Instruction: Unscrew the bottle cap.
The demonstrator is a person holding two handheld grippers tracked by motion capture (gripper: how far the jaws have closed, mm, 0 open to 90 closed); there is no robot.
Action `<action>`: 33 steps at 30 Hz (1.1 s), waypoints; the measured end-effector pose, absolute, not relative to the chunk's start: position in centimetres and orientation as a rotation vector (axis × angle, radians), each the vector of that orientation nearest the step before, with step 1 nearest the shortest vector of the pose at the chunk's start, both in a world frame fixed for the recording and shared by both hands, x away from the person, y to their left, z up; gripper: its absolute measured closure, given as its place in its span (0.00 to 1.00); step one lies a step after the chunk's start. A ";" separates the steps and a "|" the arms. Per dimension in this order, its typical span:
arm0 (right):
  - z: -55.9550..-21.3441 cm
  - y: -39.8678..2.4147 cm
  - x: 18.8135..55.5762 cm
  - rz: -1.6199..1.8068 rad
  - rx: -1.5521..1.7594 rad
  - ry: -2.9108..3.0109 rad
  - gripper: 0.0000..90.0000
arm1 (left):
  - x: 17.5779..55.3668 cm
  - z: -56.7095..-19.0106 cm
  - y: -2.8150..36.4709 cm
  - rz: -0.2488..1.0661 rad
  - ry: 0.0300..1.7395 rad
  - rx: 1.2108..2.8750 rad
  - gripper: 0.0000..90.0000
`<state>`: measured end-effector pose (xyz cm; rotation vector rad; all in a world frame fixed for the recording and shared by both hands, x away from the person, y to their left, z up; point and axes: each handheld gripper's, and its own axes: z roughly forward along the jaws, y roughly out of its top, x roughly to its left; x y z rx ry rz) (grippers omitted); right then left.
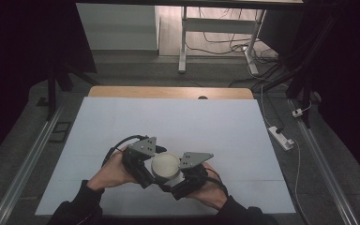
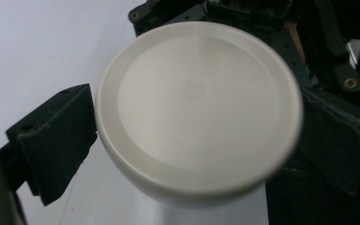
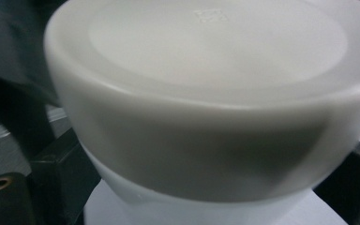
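Both of my hands sit low at the near edge of the table [image 1: 122,117], and between them stands the round white jar [image 1: 165,165] with its lid [image 2: 198,93] facing up. My left tongs [image 1: 145,164] come at it from the left and my right tongs [image 1: 185,174] from the right, so the jar lies straight ahead of each and neither hand is the nearer one. Seen from my left tongs, one black jaw presses against the lid's rim on one side and dark parts crowd the far side, so I judge these tongs closed around the lid. Seen from my right tongs, the white body [image 3: 187,154] sits between two black jaws at the lower corners, close on both sides, so these look clamped on the jar lower down, though the contact itself is blurred. The jar's axis stands roughly upright, a little tipped toward me in the close views. If the coming move is a twist of the lid, it turns about that upright axis, with my right tongs holding the body steady. Ahead and to both sides, the pale table top lies bare, with plenty of room; the nearest edge is the one by my sleeves, just behind the jar.
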<state>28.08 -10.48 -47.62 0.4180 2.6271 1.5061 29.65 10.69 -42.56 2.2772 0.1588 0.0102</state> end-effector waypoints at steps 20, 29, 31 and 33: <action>-47.7 -10.5 28.1 1.457 0.468 2.590 0.07 | 29.4 -42.9 8.9 0.039 0.404 2.240 0.08; -47.7 -10.9 28.5 1.455 0.529 2.558 0.07 | 29.3 -42.7 8.5 0.093 0.434 2.219 0.05; -47.5 -10.9 28.5 1.472 0.517 2.559 0.07 | 29.3 -42.4 9.0 0.084 0.387 2.216 0.03; -47.5 -11.0 28.4 1.491 0.500 2.565 0.07 | 29.3 -42.1 9.6 0.072 0.329 2.221 0.02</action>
